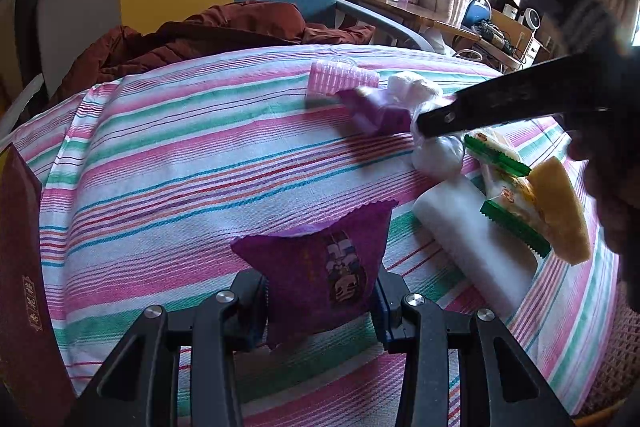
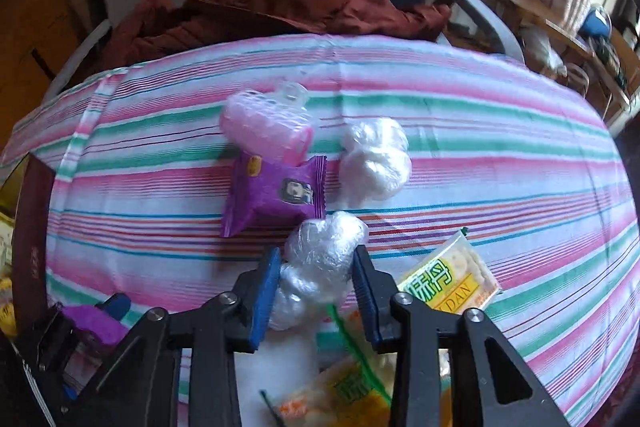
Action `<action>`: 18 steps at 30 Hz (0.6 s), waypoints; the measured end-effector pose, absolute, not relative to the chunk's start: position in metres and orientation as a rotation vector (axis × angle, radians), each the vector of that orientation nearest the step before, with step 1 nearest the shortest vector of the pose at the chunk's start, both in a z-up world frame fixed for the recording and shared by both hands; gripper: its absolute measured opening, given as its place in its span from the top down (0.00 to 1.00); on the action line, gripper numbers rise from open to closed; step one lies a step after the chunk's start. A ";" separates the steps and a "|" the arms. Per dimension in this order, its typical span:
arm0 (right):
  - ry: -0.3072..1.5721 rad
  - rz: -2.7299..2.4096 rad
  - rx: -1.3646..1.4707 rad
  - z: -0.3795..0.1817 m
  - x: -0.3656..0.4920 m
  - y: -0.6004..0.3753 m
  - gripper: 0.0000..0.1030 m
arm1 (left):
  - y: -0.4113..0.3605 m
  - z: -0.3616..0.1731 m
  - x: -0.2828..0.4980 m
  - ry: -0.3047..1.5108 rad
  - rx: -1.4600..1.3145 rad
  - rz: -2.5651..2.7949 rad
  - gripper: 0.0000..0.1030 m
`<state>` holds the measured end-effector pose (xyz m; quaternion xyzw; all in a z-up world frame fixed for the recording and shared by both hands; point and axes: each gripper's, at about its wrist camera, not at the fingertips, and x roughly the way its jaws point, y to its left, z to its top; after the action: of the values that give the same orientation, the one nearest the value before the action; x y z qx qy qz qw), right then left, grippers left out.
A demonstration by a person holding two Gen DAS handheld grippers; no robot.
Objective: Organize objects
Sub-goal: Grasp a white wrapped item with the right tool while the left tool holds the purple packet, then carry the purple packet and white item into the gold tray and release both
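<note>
My left gripper (image 1: 320, 307) is shut on a purple snack packet (image 1: 320, 259), held just above the striped cloth (image 1: 180, 155); the packet also shows low on the left in the right wrist view (image 2: 96, 325). My right gripper (image 2: 318, 291) points down with its blue pads pressing both sides of a crumpled clear plastic bundle (image 2: 324, 255). One of its black fingers (image 1: 500, 107) reaches that bundle (image 1: 436, 155) in the left wrist view. Beyond it lie a second purple packet (image 2: 276, 193), a pink ribbed roller (image 2: 266, 131) and another plastic bundle (image 2: 376, 159).
Green-and-yellow cracker packets (image 2: 452, 279) and a white block (image 1: 472, 239) lie under and right of the right gripper. A dark red box (image 1: 20, 267) stands at the left edge. A red jacket (image 1: 220, 31) lies on the chair behind the table.
</note>
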<state>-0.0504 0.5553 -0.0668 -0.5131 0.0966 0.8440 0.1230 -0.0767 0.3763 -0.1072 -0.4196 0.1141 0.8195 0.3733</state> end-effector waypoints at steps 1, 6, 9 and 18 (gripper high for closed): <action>0.291 2.481 -1.458 -0.057 -0.044 0.553 0.87 | 0.377 -0.107 -0.076 0.296 -1.074 2.101 0.59; 0.352 2.572 -1.291 -0.015 -0.010 0.541 0.87 | 0.374 -0.104 -0.077 0.301 -1.087 2.091 0.63; 0.382 2.613 -1.244 0.001 0.003 0.529 0.87 | 0.361 -0.093 -0.074 0.291 -1.113 2.087 0.63; 0.462 2.722 -1.191 0.018 0.021 0.480 0.87 | 0.296 -0.035 -0.049 0.246 -1.009 2.194 0.63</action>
<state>0.0215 0.4800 0.0175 -0.3953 0.1531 0.9032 0.0673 -0.0489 0.2958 -0.0347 -0.3895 0.0949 0.8468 0.3496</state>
